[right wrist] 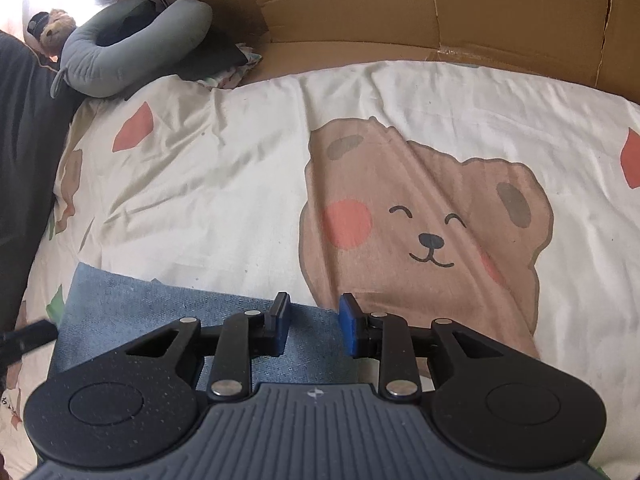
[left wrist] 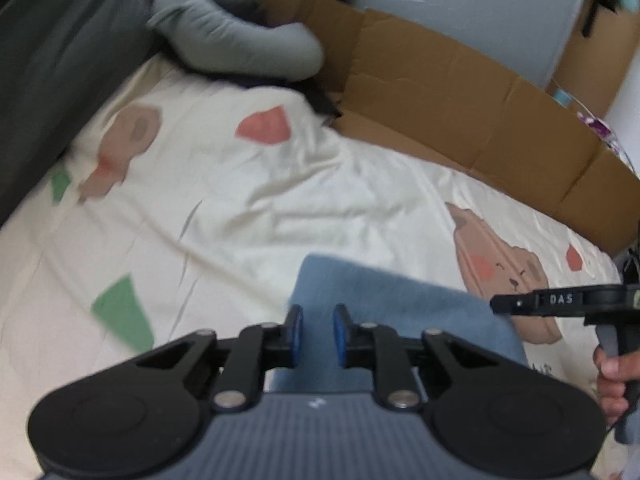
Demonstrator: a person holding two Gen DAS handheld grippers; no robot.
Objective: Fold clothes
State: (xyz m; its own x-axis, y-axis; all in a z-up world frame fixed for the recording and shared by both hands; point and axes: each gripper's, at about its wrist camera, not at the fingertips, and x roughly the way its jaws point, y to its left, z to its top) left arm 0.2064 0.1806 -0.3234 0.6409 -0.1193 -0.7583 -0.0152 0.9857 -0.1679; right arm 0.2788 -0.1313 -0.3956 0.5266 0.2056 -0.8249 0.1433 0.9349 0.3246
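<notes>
While hovering above the bed (right wrist: 240, 152), left claw (left wrist: 318, 334) narrowly parted over folded blue denim garment (left wrist: 400, 300), nothing pinched between blue pads (left wrist: 341, 334). Right claw (right wrist: 314, 326) parted somewhat wider, empty, straddling the garment's far right corner. Denim lay flat at bed's near edge, beside printed bear (right wrist: 432, 216). Grey pillow (right wrist: 132, 52) at far left corner.

I see a cream bedsheet (right wrist: 224, 184) printed with brown bears covering the bed. At its far left corner sits a grey curved neck pillow (right wrist: 120, 52) beside a small brown teddy bear (right wrist: 58, 28). Flattened brown cardboard (right wrist: 440, 8) lines the far edge.
</notes>
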